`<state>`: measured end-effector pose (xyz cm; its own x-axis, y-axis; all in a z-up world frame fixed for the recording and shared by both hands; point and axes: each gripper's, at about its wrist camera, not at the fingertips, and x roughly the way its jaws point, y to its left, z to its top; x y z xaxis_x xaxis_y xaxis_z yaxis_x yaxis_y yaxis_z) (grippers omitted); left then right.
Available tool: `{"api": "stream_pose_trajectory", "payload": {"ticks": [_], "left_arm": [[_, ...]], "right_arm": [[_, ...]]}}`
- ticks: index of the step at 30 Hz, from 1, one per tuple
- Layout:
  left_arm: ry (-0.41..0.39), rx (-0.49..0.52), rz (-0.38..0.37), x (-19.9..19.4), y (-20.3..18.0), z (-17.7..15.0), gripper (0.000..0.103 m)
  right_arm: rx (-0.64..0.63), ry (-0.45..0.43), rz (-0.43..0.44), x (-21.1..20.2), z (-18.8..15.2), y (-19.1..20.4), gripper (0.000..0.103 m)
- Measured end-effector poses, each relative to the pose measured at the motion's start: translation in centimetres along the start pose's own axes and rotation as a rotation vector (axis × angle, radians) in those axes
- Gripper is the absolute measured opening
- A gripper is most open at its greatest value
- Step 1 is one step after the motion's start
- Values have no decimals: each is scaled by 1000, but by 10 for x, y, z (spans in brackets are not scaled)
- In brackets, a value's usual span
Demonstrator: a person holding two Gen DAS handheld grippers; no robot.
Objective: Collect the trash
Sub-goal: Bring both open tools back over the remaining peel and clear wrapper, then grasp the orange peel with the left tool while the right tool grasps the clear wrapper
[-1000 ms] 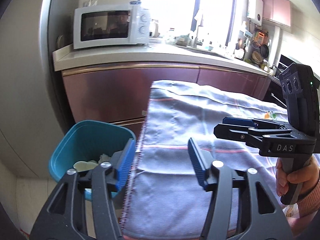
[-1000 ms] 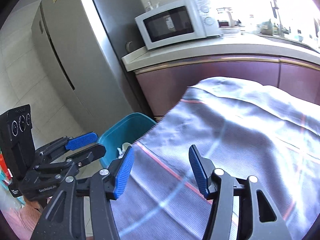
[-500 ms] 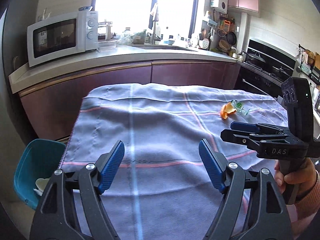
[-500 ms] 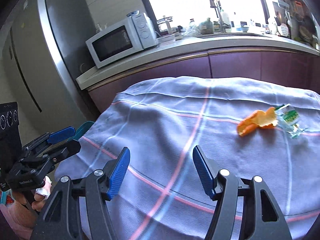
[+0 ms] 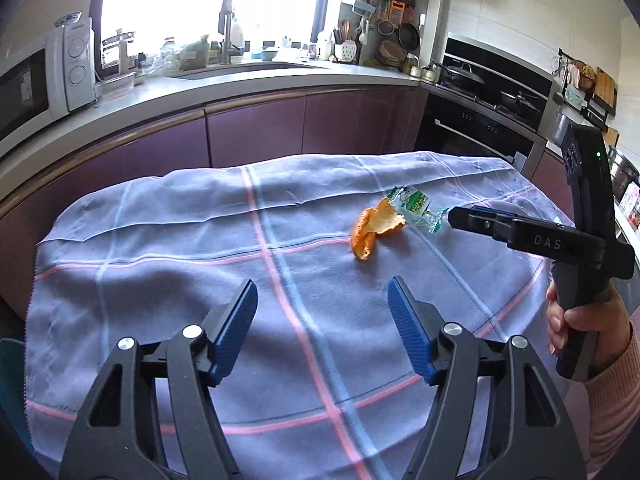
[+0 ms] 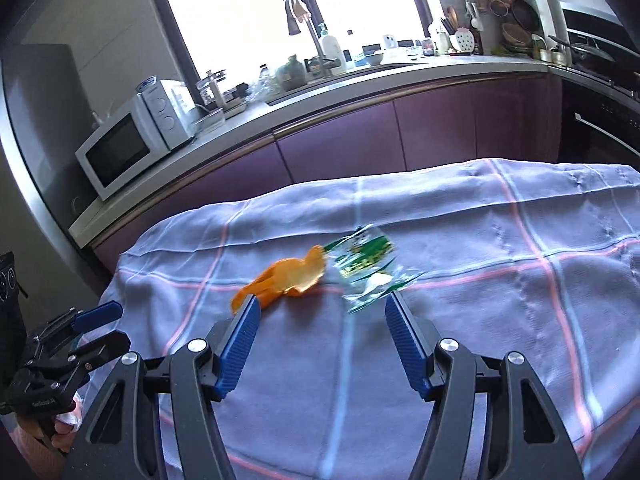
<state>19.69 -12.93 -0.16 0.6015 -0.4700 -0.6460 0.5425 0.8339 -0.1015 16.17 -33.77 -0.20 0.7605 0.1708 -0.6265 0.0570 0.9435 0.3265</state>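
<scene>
Bin gone; peel nearer (cloth edges free)

Checked lilac tablecloth is spread directly below and ahead of the tongs, pink and pale-blue lines crossing it. Purple cabinets are seen beyond the cloth, under a pale countertop. White microwave is set far left on that counter. Sink tap is backed by bright window. Black oven is seen far right.
</scene>
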Motion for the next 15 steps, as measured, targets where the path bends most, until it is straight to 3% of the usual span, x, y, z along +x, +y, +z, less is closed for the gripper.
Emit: {"api": "stream_pose_trajectory", "payload": {"ticks": [7,15], "left_arm": [[61,57,9,55,-28,25,57],[154,90,2,105,-39,41,45]], "right_arm": [[30,54,-20,34,21,-30,63],[5,129,-9,66,33,-35,63]]}}
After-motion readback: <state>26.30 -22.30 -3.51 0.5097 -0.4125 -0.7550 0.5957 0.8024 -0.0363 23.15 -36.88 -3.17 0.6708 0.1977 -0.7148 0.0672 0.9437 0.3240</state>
